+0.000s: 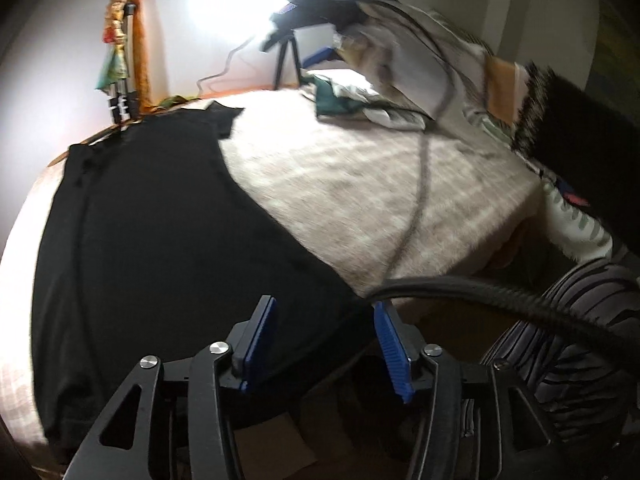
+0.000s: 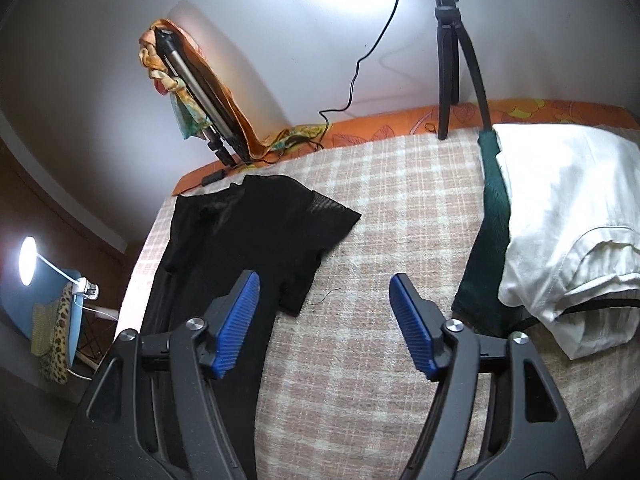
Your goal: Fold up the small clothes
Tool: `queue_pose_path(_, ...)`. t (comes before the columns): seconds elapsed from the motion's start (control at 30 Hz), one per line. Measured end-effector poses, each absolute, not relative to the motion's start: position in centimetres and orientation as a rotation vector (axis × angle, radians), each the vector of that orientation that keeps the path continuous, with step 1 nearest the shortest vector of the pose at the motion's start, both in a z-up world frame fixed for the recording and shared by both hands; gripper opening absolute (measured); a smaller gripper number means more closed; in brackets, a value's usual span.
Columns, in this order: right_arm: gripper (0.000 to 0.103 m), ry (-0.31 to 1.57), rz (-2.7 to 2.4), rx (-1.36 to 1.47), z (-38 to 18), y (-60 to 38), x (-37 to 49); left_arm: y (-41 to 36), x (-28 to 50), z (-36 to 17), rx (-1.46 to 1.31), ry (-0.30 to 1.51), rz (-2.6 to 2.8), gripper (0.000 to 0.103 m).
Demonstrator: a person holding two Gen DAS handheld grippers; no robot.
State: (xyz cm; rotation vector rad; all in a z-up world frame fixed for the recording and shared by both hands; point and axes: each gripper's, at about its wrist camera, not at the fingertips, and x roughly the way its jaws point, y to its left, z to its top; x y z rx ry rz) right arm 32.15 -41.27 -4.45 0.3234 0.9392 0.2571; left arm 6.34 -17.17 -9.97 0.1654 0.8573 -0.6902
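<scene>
A black T-shirt (image 1: 160, 232) lies flat on the checked beige blanket (image 1: 360, 184), folded lengthwise with one sleeve out to the right. My left gripper (image 1: 324, 320) is open and empty, at the shirt's near hem by the bed's edge. In the right wrist view the same shirt (image 2: 240, 240) lies on the left of the blanket (image 2: 380, 240), sleeve (image 2: 328, 216) spread right. My right gripper (image 2: 324, 296) is open and empty, above the blanket just right of the shirt's side edge.
A pile of white cloth (image 2: 560, 220) on a dark green garment (image 2: 492, 240) lies at the right. A black tripod (image 2: 452, 48) and a cable (image 2: 360, 60) stand at the back. A scarf-draped folded stand (image 2: 188, 92) leans on the wall. A grey cable (image 1: 420, 184) crosses the blanket.
</scene>
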Motion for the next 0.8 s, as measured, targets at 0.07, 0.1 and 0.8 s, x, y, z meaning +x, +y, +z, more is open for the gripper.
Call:
queue_pose_path(0.07, 0.071, 0.956, 0.269, 0.321, -5.3, -40.9, 32.7, -18.0, 5.9, -10.6, 0.181, 0.859, -0.702, 0.059)
queue_pose_path(0.1, 0.071, 0.964, 0.274, 0.318, -5.7, -40.6, 33.0, -18.5, 5.7, -10.9, 0.188, 0.861, -0.706, 0.059)
queue_pose_path(0.8, 0.072, 1.06, 0.277, 0.288, -13.3, -34.8, 40.2, -17.9, 7.2, -12.8, 0.124, 0.868, -0.668, 0.004)
